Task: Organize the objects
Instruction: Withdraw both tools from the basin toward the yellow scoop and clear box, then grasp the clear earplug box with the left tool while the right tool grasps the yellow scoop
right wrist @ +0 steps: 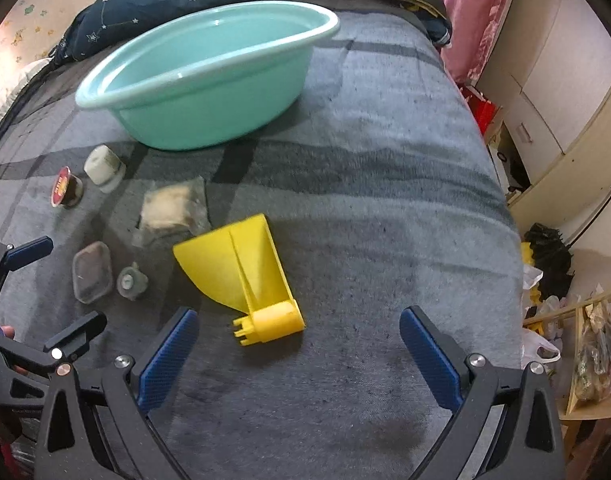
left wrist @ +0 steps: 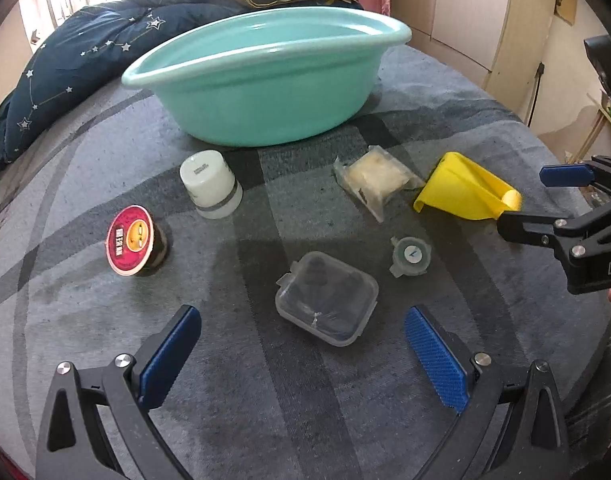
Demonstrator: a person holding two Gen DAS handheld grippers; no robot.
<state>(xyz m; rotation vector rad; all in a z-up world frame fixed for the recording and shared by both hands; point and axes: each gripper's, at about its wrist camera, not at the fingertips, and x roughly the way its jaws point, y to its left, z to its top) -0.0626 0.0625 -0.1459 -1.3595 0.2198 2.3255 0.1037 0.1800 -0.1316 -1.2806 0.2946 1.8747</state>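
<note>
Basin (left wrist: 265, 112) on bed | both tools spread, gripping nothing | yellow scoop (right wrist: 241, 272) just before right tool (right wrist: 297, 344)

A home bedroom: grey bed (right wrist: 385, 160), starry quilt (left wrist: 85, 60), pink curtains (right wrist: 477, 12), wardrobe (left wrist: 473, 12).

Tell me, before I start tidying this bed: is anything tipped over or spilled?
Nothing spilled. The red-lidded cup lies on its side left of the white jar, which leans. The teal basin looks empty; every item is on the blanket.
</note>
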